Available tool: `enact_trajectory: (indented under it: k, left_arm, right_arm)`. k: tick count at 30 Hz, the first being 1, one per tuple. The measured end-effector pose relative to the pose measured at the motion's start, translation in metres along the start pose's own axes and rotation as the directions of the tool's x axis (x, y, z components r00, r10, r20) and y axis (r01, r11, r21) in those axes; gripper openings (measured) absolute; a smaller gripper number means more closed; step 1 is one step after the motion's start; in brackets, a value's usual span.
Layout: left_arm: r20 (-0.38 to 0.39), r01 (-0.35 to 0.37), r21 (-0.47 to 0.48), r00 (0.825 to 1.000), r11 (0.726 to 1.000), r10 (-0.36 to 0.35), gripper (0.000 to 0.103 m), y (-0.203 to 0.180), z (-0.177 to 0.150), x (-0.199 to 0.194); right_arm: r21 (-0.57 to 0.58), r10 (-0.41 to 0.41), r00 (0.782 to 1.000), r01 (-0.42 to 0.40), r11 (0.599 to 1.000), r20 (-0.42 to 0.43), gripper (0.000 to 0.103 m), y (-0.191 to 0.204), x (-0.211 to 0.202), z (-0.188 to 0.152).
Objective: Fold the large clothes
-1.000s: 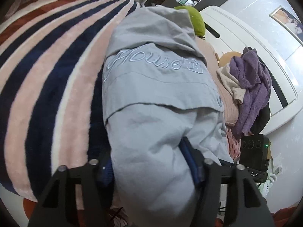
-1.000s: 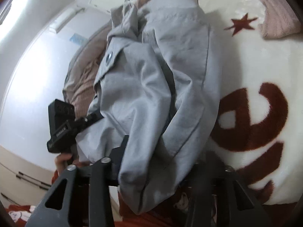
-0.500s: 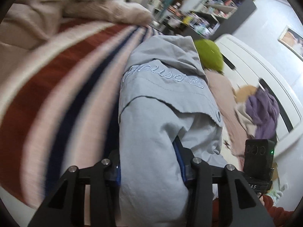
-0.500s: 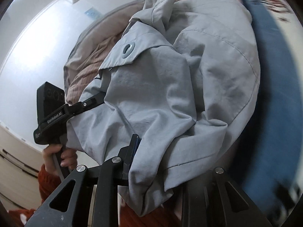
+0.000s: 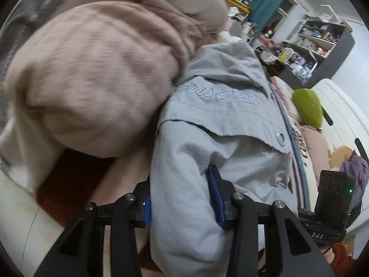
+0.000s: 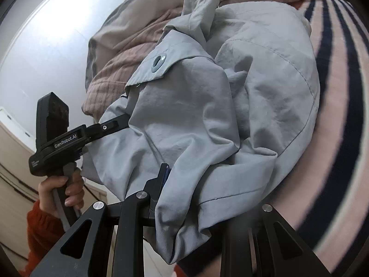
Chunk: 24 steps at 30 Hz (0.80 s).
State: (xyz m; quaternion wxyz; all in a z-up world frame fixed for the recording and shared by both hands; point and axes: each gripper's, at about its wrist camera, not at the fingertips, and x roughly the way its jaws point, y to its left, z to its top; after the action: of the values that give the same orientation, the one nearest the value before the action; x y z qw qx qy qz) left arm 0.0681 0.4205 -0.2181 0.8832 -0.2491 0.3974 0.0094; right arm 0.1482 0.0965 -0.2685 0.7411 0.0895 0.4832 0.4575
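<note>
A folded grey jacket [image 5: 221, 120] with embroidered lettering and a snap button is held up between both grippers. My left gripper [image 5: 180, 198] is shut on the jacket's near edge, blue pads pressing the cloth. My right gripper [image 6: 198, 191] is shut on the jacket [image 6: 230, 97] from the other side; its right finger is hidden by the cloth. The left gripper's body [image 6: 57, 138] and the hand holding it show at the left of the right wrist view. The jacket's far end touches a pink bundle [image 5: 96, 78].
A pink and beige pile of bedding [image 6: 138, 34] lies just beyond the jacket. The striped pink and navy blanket [image 6: 341, 92] is under it. A green cushion [image 5: 307, 106], purple clothes [image 5: 355, 168] and cluttered shelves [image 5: 318, 39] are at the right.
Both grippers have carried the jacket across the striped blanket to the pink bedding pile, which now fills the left wrist view. The grip on the jacket is unchanged.
</note>
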Motion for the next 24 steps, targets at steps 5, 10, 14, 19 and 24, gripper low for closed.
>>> enact_trajectory:
  k: [5,10,14,19,24]
  left_arm:
    - [0.006,-0.085,0.046,0.996,0.995,0.085,0.062,-0.009,-0.005,-0.011]
    - [0.006,-0.147,0.068,0.989,0.987,0.147,0.071,-0.018,-0.011,-0.03]
    - [0.033,-0.21,0.077,0.977,0.975,0.208,0.081,-0.034,-0.023,-0.055]
    - [0.081,-0.238,0.126,0.97,0.963,0.229,0.082,-0.069,-0.029,-0.08]
    - [0.121,-0.22,0.206,0.973,0.953,0.198,0.082,-0.128,-0.043,-0.099]
  right_arm:
    - [-0.01,0.024,0.999,-0.024,1.0,-0.021,0.024,-0.003,-0.005,0.0]
    - [-0.038,0.014,0.999,-0.015,0.999,-0.044,0.032,0.007,-0.015,-0.001]
    - [-0.148,-0.043,0.999,0.039,0.988,-0.029,0.041,0.024,-0.036,-0.01]
    - [-0.209,-0.075,0.997,0.08,0.975,0.029,0.05,0.031,-0.071,-0.027]
    - [-0.198,-0.088,0.991,0.107,0.974,0.104,0.056,0.022,-0.124,-0.047]
